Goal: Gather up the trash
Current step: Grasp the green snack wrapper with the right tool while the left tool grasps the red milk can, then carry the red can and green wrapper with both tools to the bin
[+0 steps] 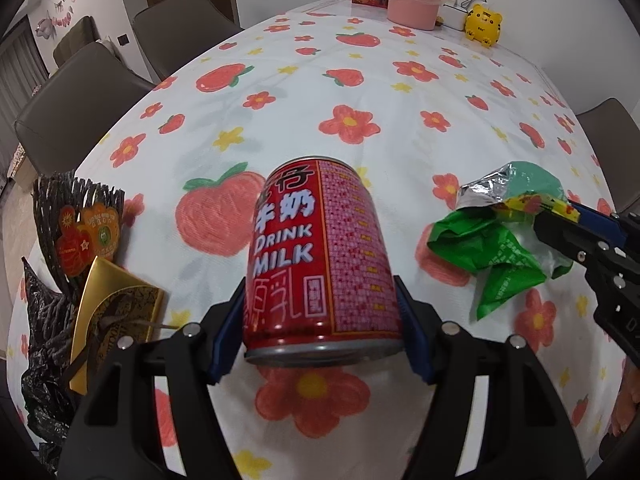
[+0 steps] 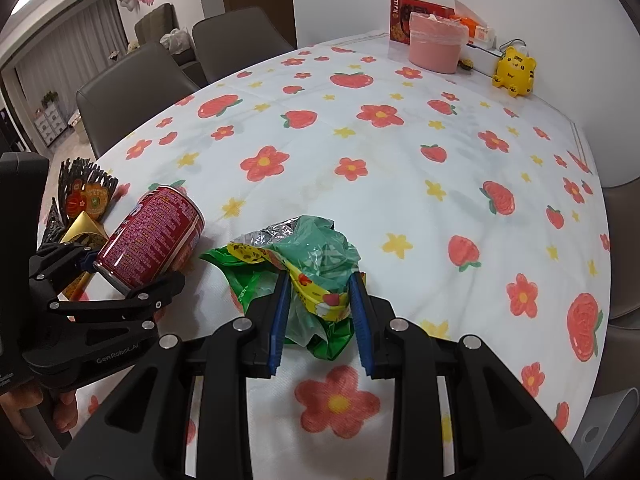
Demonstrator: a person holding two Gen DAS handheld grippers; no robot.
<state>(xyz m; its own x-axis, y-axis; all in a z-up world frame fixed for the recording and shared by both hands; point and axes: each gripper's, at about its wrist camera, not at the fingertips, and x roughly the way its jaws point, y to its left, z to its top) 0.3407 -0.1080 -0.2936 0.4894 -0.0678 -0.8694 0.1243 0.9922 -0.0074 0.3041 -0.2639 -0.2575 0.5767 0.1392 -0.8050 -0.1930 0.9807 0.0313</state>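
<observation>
My left gripper (image 1: pixel 320 320) is shut on a red milk can (image 1: pixel 320 256) and holds it tilted above the flowered tablecloth; the can also shows in the right wrist view (image 2: pixel 150 240). My right gripper (image 2: pixel 320 312) is shut on a bundle of crumpled green and foil wrappers (image 2: pixel 308 256), with a yellow printed wrapper between the blue pads. The bundle also shows in the left wrist view (image 1: pixel 496 236), to the right of the can. A pink bin (image 1: pixel 414 2) lined with a plastic bag stands at the far end of the table, also in the right wrist view (image 2: pixel 436 44).
A black paper fan, a gold box (image 1: pixel 116 312) and black plastic lie at the table's left edge. A yellow tiger toy (image 2: pixel 514 70) and a red card (image 2: pixel 416 12) stand by the bin. Grey chairs (image 2: pixel 132 92) line the left side.
</observation>
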